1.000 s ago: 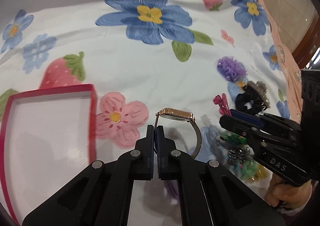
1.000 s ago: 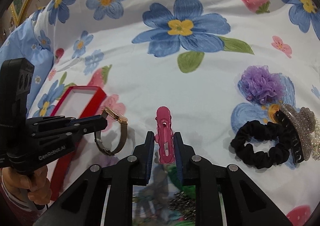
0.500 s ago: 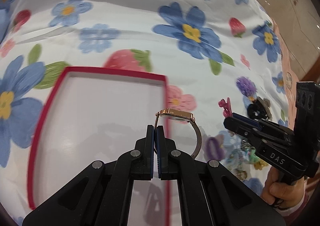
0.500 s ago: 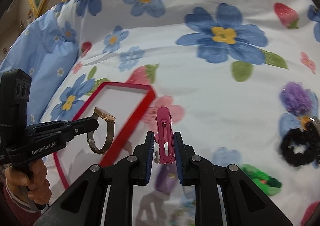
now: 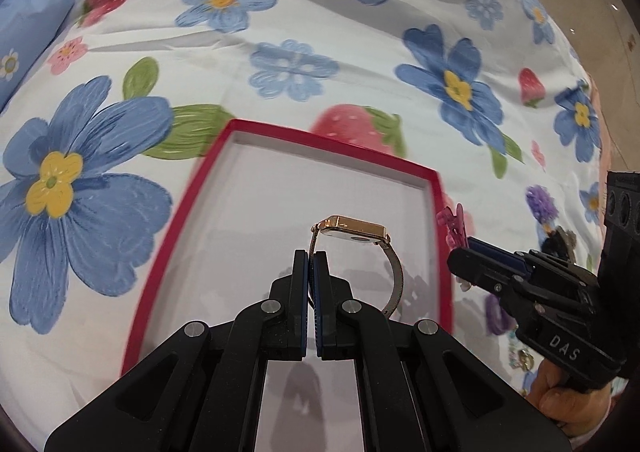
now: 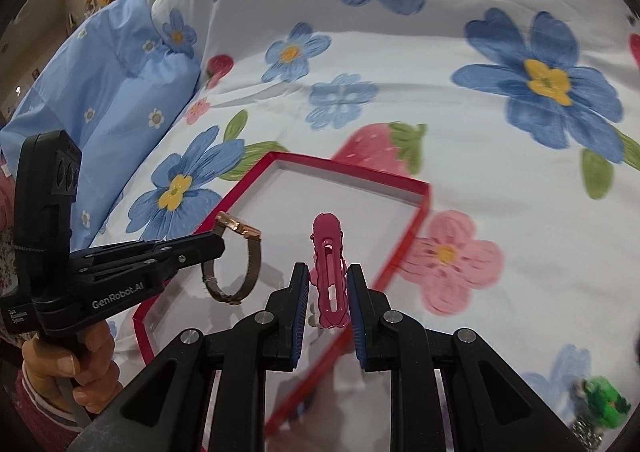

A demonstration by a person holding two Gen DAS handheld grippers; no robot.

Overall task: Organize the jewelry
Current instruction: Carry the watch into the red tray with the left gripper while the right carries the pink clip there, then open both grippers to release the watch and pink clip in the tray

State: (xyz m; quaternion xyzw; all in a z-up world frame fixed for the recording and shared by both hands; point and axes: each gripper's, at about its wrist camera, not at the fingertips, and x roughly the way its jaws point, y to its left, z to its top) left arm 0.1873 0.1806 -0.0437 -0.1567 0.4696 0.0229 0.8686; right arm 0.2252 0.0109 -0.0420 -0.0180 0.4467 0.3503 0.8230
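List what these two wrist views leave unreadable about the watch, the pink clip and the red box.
- Watch dial: faces away in both views.
- Strap inside the left gripper: covered by its pads.
- Pink hair clip lower end: behind the right gripper fingers; in the left view only its tip shows.
- Red box near edge: hidden behind the gripper bodies in both views, blurred.
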